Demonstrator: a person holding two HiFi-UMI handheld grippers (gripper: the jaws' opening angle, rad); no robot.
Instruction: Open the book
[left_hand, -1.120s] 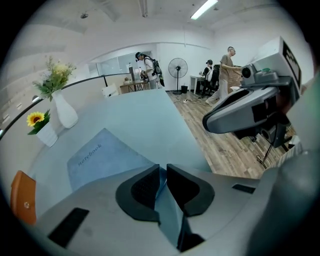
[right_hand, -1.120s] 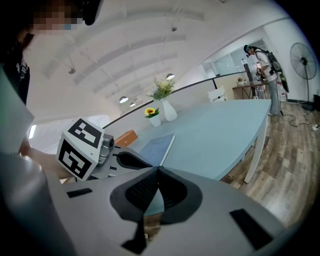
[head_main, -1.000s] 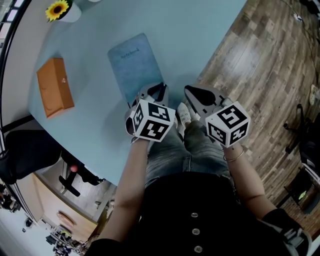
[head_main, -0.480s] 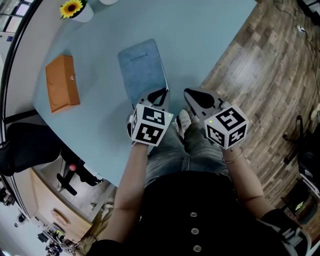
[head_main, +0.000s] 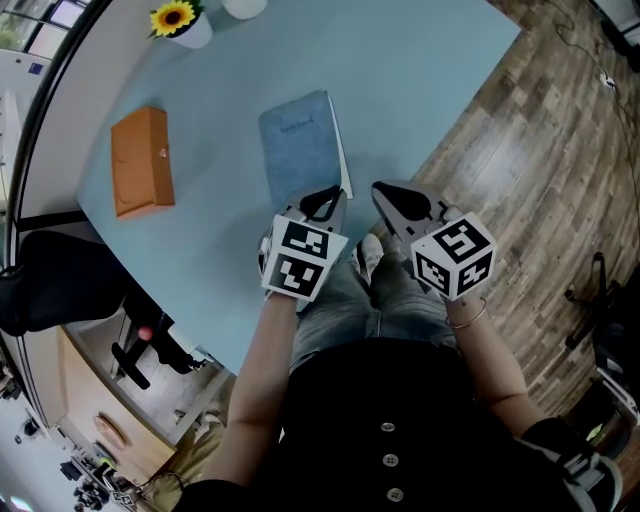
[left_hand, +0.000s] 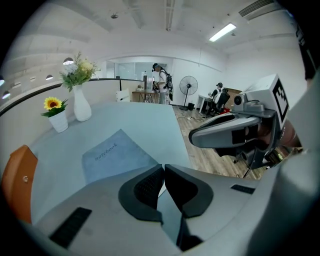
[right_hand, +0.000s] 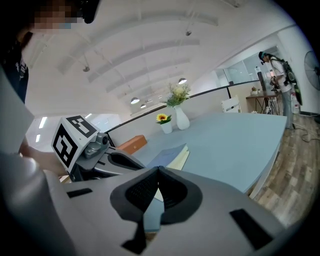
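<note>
Book (head_main: 300, 150): closed, flat on table (head_main: 430, 80), just ahead of left tongs (head_main: 322, 203). Page edge faces right tongs (head_main: 388, 195) side, probably the cover lift point. Both tongs clenched, empty. Left tongs have just been closing, nothing between.

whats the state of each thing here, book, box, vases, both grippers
blue notebook, closed, flat on the table
orange box, closed
sunflower pot, upright
white vase, upright, holding flowers
left gripper, shut, empty, jaws have just been closing
right gripper, shut, empty
</note>
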